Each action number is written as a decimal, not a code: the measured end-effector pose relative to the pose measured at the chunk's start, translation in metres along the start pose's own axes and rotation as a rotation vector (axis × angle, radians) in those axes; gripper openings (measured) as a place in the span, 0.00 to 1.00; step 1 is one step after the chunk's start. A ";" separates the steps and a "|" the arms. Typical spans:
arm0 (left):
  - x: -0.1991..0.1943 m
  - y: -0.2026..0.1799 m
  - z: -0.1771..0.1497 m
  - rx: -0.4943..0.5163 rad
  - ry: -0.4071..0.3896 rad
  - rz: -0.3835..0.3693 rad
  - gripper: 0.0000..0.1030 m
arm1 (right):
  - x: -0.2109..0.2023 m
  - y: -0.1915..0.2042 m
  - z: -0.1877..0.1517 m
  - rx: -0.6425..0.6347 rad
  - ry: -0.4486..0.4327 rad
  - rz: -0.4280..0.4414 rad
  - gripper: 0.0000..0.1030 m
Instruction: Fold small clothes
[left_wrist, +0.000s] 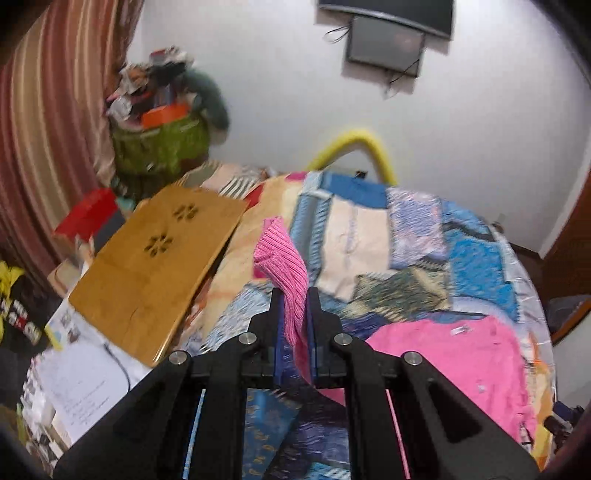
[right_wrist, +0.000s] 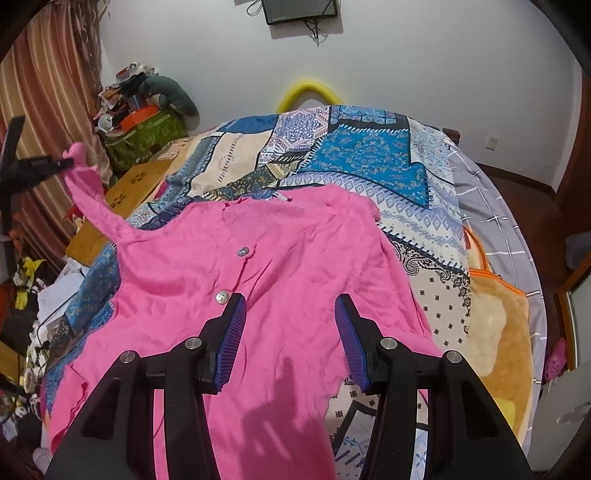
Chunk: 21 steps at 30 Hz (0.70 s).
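A pink buttoned cardigan (right_wrist: 258, 266) lies spread on the patchwork bedspread (right_wrist: 362, 155). Its left sleeve (right_wrist: 92, 199) is pulled up off the bed. My left gripper (left_wrist: 293, 295) is shut on that sleeve's ribbed cuff (left_wrist: 280, 254), which sticks up past the fingertips. In the right wrist view the left gripper (right_wrist: 68, 160) shows at the far left, holding the cuff in the air. The cardigan's body (left_wrist: 454, 362) lies below and to the right in the left wrist view. My right gripper (right_wrist: 290, 306) hovers open over the lower middle of the cardigan, with nothing between its pads.
A wooden lap tray (left_wrist: 155, 269) lies tilted at the bed's left side, with papers (left_wrist: 85, 391) and boxes beside it. A green basket (left_wrist: 159, 144) piled with items stands in the corner by the striped curtain (left_wrist: 48, 122). An orange plush blanket (right_wrist: 498, 328) lies at the bed's right.
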<state>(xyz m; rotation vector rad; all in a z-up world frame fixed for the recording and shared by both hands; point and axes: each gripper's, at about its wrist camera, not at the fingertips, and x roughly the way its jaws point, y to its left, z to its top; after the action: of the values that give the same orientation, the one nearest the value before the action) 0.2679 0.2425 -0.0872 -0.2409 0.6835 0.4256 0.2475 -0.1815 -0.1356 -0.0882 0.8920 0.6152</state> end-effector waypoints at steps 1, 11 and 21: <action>-0.004 -0.011 0.002 0.017 -0.009 -0.016 0.09 | -0.002 -0.001 -0.001 0.004 -0.003 0.003 0.45; 0.003 -0.137 -0.022 0.213 0.037 -0.176 0.09 | -0.019 -0.026 -0.013 0.052 -0.024 -0.015 0.46; 0.037 -0.239 -0.101 0.409 0.220 -0.295 0.09 | -0.026 -0.067 -0.033 0.138 -0.012 -0.048 0.53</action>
<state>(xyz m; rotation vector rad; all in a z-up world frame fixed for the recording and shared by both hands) 0.3464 0.0064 -0.1692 0.0023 0.9183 -0.0289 0.2486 -0.2596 -0.1488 0.0186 0.9157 0.5077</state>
